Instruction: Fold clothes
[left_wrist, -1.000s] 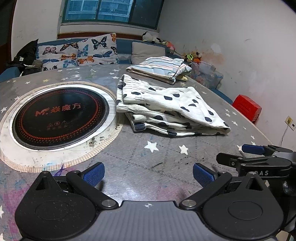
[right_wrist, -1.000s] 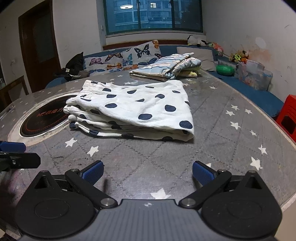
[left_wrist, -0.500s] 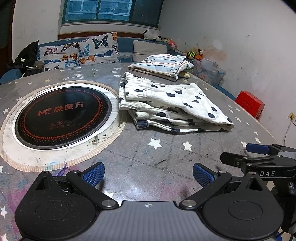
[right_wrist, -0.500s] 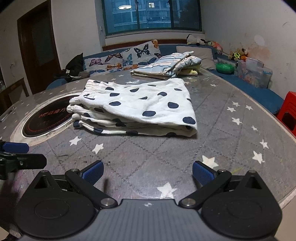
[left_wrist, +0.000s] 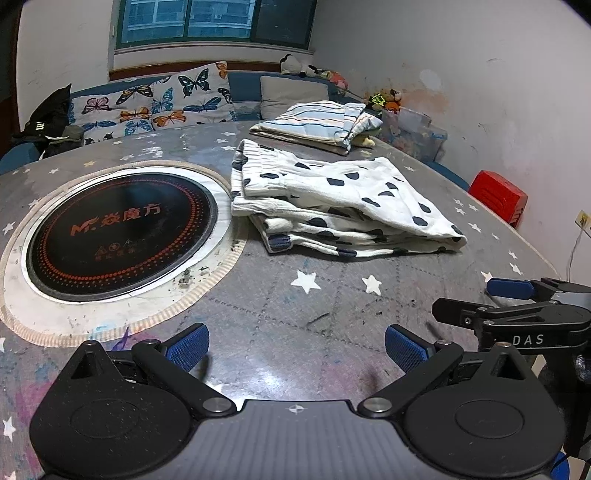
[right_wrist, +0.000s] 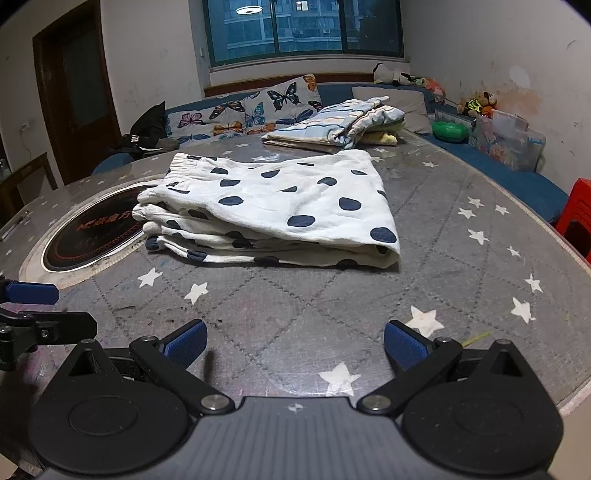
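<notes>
The polka-dot garment (right_wrist: 280, 210) lies folded in several layers on the round tabletop (right_wrist: 443, 236), just beside the inset induction hob (left_wrist: 118, 229) and clear of its glass. The elastic waistband faces the hob side, and the closed fold faces the right-hand rim. The layered edges sit roughly square, so this piece appears finished; the stack is loose at the near edge, where a dark hem pokes out.

Behind it, toward the sofa, a striped folded garment (left_wrist: 317, 123) rests on the tabletop near the dotted one, with something yellow tucked against its far side. The placement suggests a done pile at the back, leaving the near surface free for working.

The left gripper (left_wrist: 295, 345) hovers low over bare tabletop in front of the garment, fingers spread wide with nothing between them. The right gripper (right_wrist: 293, 343) is held the same way, fingers apart and empty, just beside the left; each shows at the edge of the other's view. Neither touches cloth.

In my judgement both are parked between pieces. No unfolded clothing is visible on the tabletop.
</notes>
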